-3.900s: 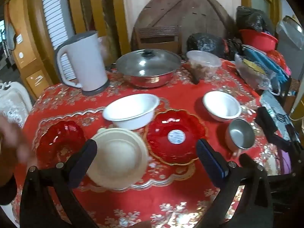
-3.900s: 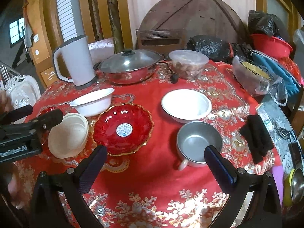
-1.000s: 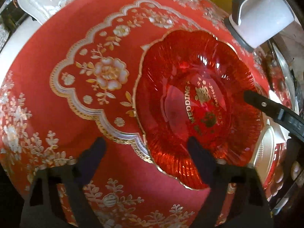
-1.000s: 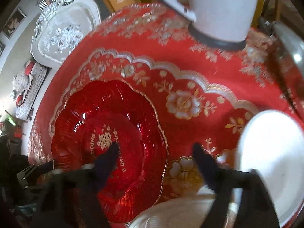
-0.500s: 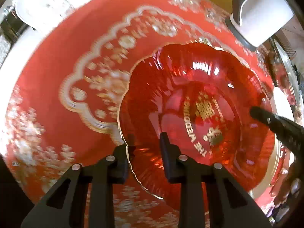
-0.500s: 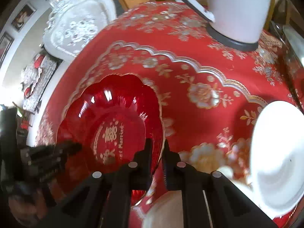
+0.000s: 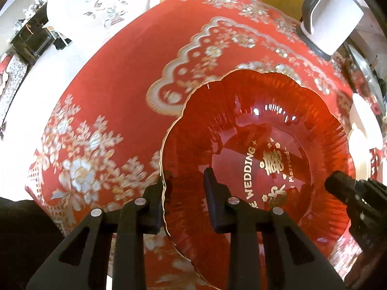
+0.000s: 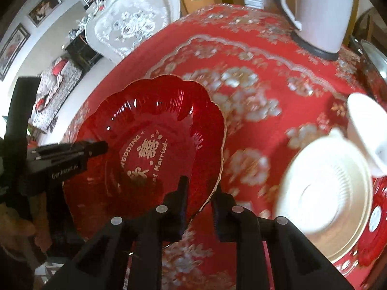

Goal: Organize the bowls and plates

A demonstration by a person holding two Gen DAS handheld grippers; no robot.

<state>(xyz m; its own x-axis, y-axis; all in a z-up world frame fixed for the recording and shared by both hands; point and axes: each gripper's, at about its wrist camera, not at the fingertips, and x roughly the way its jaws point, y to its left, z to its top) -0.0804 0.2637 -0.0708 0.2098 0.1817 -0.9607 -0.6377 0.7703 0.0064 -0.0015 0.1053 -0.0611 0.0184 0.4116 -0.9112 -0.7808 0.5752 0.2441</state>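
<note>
A red scalloped plate [image 7: 261,145] with a gold rim and gold "WEDDING" lettering is held between both grippers, tilted and seemingly just above the red tablecloth [image 7: 116,101]. My left gripper [image 7: 185,191] is shut on its near-left rim. My right gripper [image 8: 200,193] is shut on the opposite rim of the same red plate [image 8: 150,145]. Each gripper shows in the other's view, the right gripper [image 7: 350,193] and the left gripper [image 8: 72,154]. A cream ridged bowl [image 8: 324,193] sits to the right, with a white bowl [image 8: 367,130] behind it.
A white electric kettle [image 8: 319,9] stands at the far side of the table, with a steel pot lid [image 8: 372,55] to its right. A second red plate [image 8: 375,220] peeks out beyond the cream bowl. A white carved chair [image 8: 130,24] stands past the table's left edge.
One second ago both grippers stood open around the plate's rims; both then shut on it. Since half a second ago the plate has risen and tilted, and the cream bowl shows further right.
</note>
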